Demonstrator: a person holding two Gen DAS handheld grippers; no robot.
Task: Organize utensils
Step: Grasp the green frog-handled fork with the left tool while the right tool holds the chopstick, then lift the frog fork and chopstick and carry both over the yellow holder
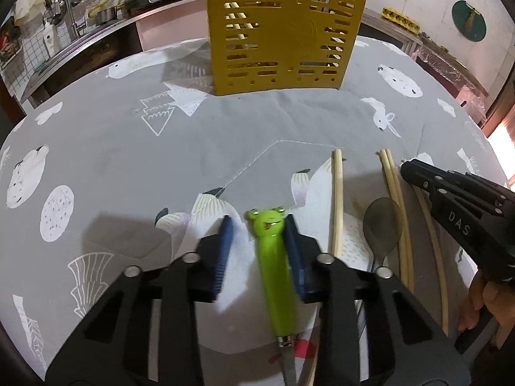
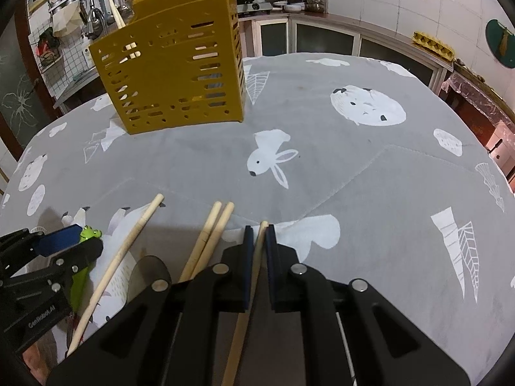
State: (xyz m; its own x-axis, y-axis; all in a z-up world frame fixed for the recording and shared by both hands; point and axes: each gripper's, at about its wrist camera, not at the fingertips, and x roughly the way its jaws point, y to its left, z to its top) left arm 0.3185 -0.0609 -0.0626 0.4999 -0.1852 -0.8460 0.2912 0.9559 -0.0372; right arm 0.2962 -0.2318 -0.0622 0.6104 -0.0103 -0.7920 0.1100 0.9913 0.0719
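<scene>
A green frog-headed utensil handle lies on the grey cloth between the fingers of my left gripper. The right pad touches it; a gap shows at the left pad, so the gripper is open. My right gripper is shut on a wooden chopstick, low over the cloth. Between the two grippers lie a single chopstick, a pair of chopsticks and a metal spoon. A yellow slotted utensil holder stands upright at the far side with sticks inside.
The table is round, under a grey cloth with white animal prints, and open cloth lies between the utensils and the holder. A kitchen counter with a sink and pots runs behind. A person's hand holds the right gripper.
</scene>
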